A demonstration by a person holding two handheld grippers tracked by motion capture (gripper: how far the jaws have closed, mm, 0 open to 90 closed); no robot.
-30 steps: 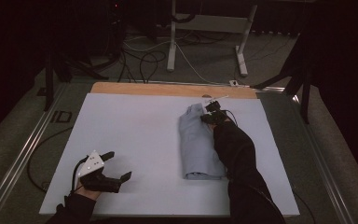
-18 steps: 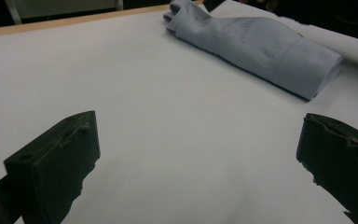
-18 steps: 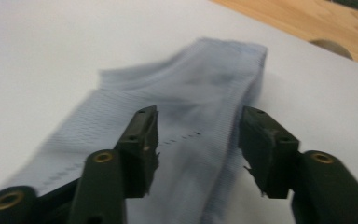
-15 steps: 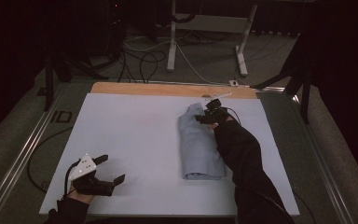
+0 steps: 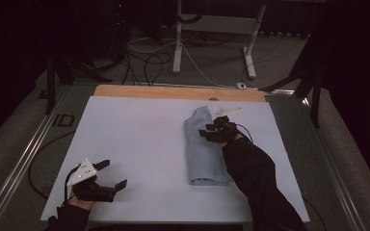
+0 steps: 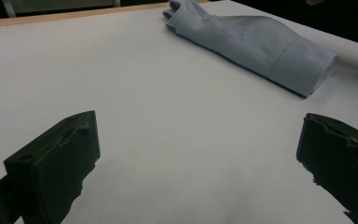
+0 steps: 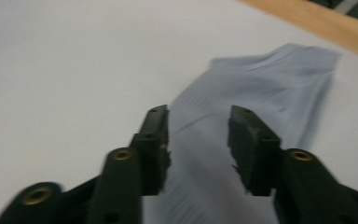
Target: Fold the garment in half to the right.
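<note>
We are holding the right tool (image 5: 211, 131), jaws just narrowing on nothing, over the far end of the folded pale-blue cloth (image 5: 203, 153), lying lengthwise near-to-far by the surface's (image 5: 135, 144) right edge.

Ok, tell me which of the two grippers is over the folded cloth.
The right gripper, jaws apart with nothing between them, over the light blue cloth. The left gripper sits apart on the bare white table.

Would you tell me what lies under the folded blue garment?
The folded blue garment lies on the white sheet covering the table. The sheet beneath it is hidden, as are its inner folds.
</note>
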